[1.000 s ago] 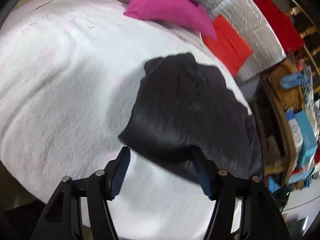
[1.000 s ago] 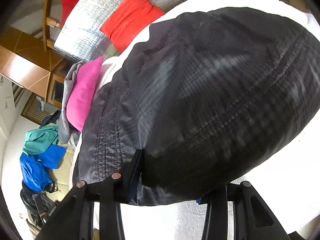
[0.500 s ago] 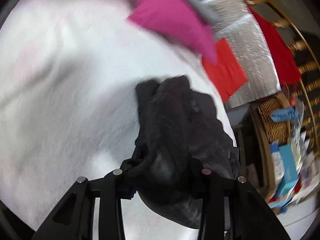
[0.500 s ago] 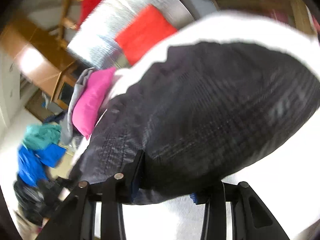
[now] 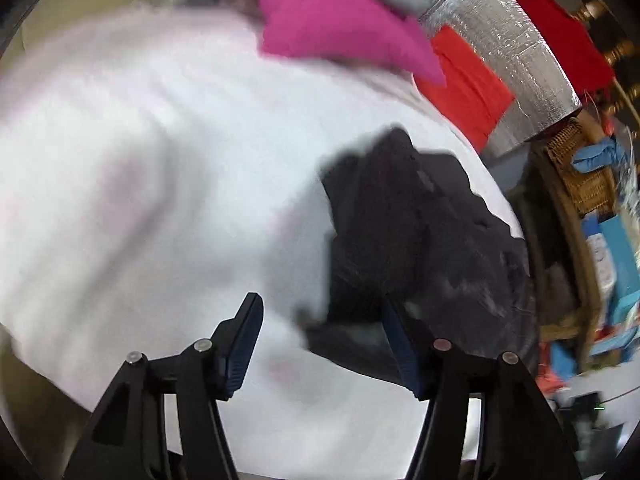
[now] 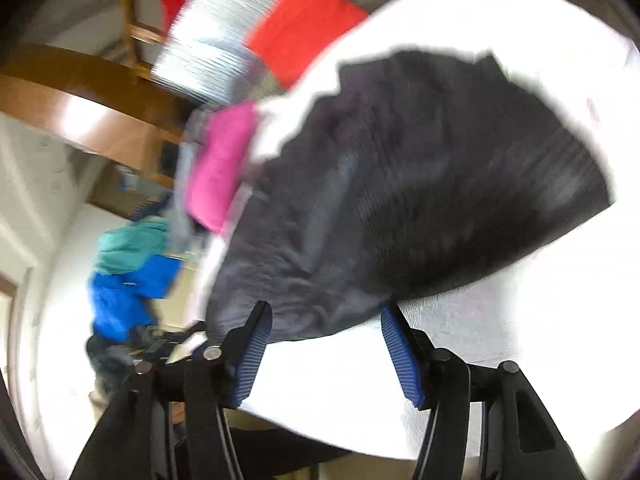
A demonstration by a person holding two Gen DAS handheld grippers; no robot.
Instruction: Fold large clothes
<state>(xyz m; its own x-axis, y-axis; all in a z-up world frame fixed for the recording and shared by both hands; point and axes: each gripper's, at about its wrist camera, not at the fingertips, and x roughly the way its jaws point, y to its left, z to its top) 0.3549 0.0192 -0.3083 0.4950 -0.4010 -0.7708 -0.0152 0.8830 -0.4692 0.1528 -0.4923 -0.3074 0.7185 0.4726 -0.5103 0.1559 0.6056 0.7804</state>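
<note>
Now the white bed cover [image 5: 160, 184] fills most of both views, and on it lies the dark garment [image 5: 420, 240], bunched into a compact, lumpy heap toward the cover's right edge as the left camera sees it. Half a second earlier both grippers were clenched on the near edge of that cloth; since then the jaws of each have just been opening, and the fabric has dropped out of them. The left gripper [image 5: 320, 340] now stands released, its blue pads apart with only a loose flap of cloth lying between them, not pressed. The right gripper [image 6: 326, 340] is likewise released, the garment's hem resting just beyond its fingertips on the cover. Both views are blurred, so finer creases cannot be read.

That release suggests one fold has been laid down: the garment looks narrower and thicker than a second ago, when it lay spread flat. Judging by its uneven outline, it probably needs smoothing or another fold before it counts as finished.

Behind it sit a pink cushion [image 5: 340, 28] and a red cushion [image 5: 464, 84] against a silver mat [image 5: 516, 60].
</note>
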